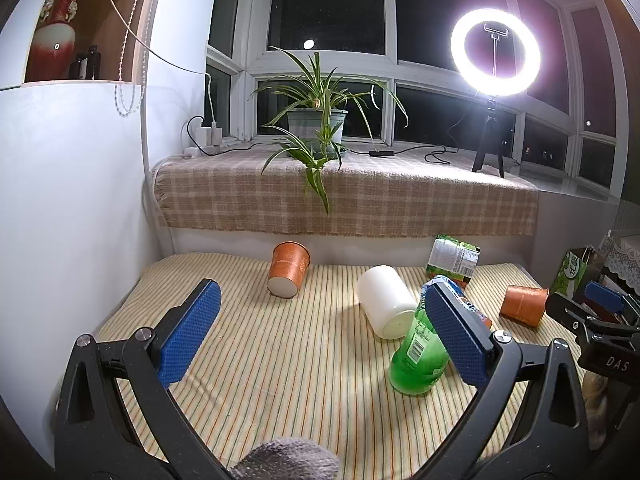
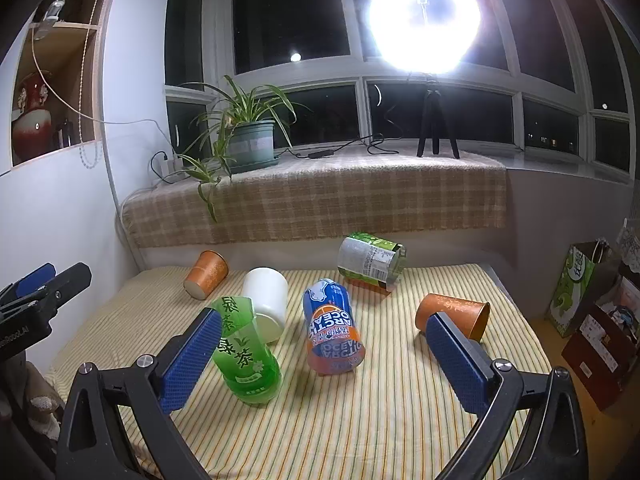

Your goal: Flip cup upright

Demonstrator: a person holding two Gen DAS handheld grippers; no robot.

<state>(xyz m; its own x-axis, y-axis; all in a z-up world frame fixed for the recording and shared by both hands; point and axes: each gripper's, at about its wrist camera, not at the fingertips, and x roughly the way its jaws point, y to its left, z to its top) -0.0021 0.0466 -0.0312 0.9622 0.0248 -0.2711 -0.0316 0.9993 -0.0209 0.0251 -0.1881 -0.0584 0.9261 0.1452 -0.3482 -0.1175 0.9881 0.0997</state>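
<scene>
Left gripper (image 1: pixel 320 336) was spread wide, holding nothing, hovering over the striped cloth (image 1: pixel 280 360). Right gripper (image 2: pixel 324 360) was likewise wide apart and empty, above the same cloth.

Landmark: white cup (image 1: pixel 385 301), lying on its side mid-cloth with its base toward the cameras. In the left view it sat ahead of the left gripper, between the pads but nearer the right pad (image 1: pixel 456 336), not touching. In the right view the white cup (image 2: pixel 267 300) lay ahead, just beyond the left pad (image 2: pixel 192 360).

Green bottle (image 1: pixel 418 354) lay touching the white cup's near side, partly behind the left gripper's right pad. Blue can (image 2: pixel 332 328) lay just right of the white cup, between the right gripper's pads. Orange cup (image 1: pixel 288 269) lay on its side left of and beyond the white cup, near the back wall. Second orange cup (image 2: pixel 454 314) lay on its side well right of it, partly behind the right gripper's right pad (image 2: pixel 456 364). Green-label can (image 2: pixel 372 260) lay beyond and right of the white cup. Plant (image 1: pixel 316 120) and ring light (image 1: pixel 496 52) stood on the sill behind.
</scene>
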